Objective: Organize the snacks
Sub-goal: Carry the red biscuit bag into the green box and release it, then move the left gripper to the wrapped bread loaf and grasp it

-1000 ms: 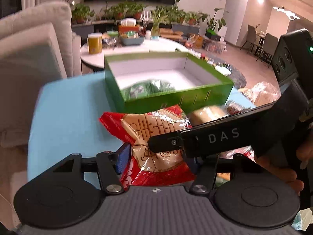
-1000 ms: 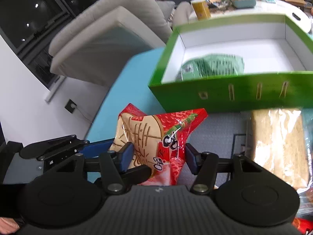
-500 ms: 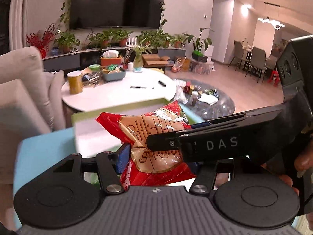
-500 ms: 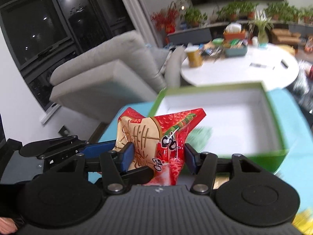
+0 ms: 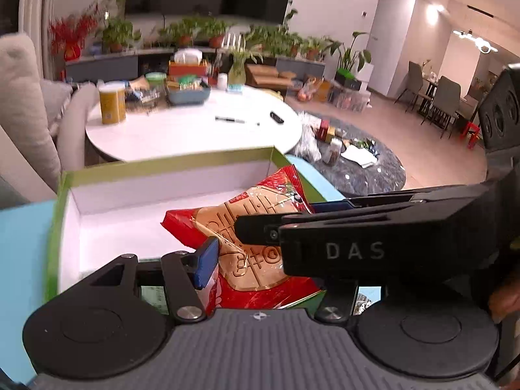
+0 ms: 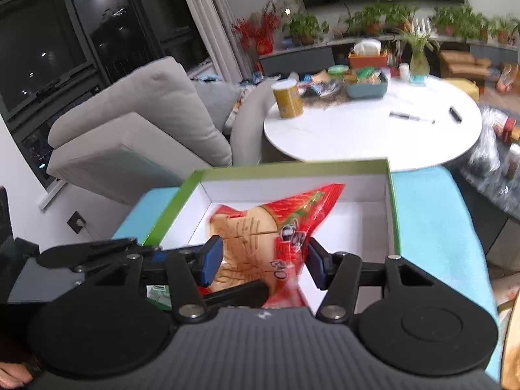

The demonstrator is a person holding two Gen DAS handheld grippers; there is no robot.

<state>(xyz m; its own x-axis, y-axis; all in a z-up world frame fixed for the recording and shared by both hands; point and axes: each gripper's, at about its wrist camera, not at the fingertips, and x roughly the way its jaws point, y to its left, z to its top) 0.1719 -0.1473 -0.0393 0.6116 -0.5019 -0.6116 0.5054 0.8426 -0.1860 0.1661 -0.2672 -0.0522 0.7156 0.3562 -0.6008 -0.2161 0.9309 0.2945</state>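
Red snack bag (image 5: 256, 243) held above the open green box (image 5: 169, 167), both grippers on it at once. Right gripper (image 6: 265, 260) looking down into the white interior; blue pads (image 6: 213, 260) spread to either side of the bag, the right pad seemingly just clear of the wrapper — open, or near it, though motion blur leaves contact on the left pad uncertain. Left gripper (image 5: 276, 253) harder to read: one blue pad (image 5: 206, 261) against the bag's left edge, the opposite finger hidden behind the other tool's black arm crossing the view. Cannot tell whether closed on the bag or not.

Box sitting on a light blue table (image 6: 432, 214), a green packet (image 6: 157, 294) just visible at its near edge under the grippers. White round table (image 6: 373, 133) well behind, with a yellow canister (image 6: 287, 97) on it.

Judged step: letting the bag drop into the box.

Risks from here:
- Bag hanging over the box's right half, top corner reaching toward the far wall — an uneven release could leave it propped on the rim, not flat.
- Crinkly wrapper catching on a pad and riding back out on withdrawal.
- Two tools crowded in one spot; fingers knocking together, or nudging the box along the table.
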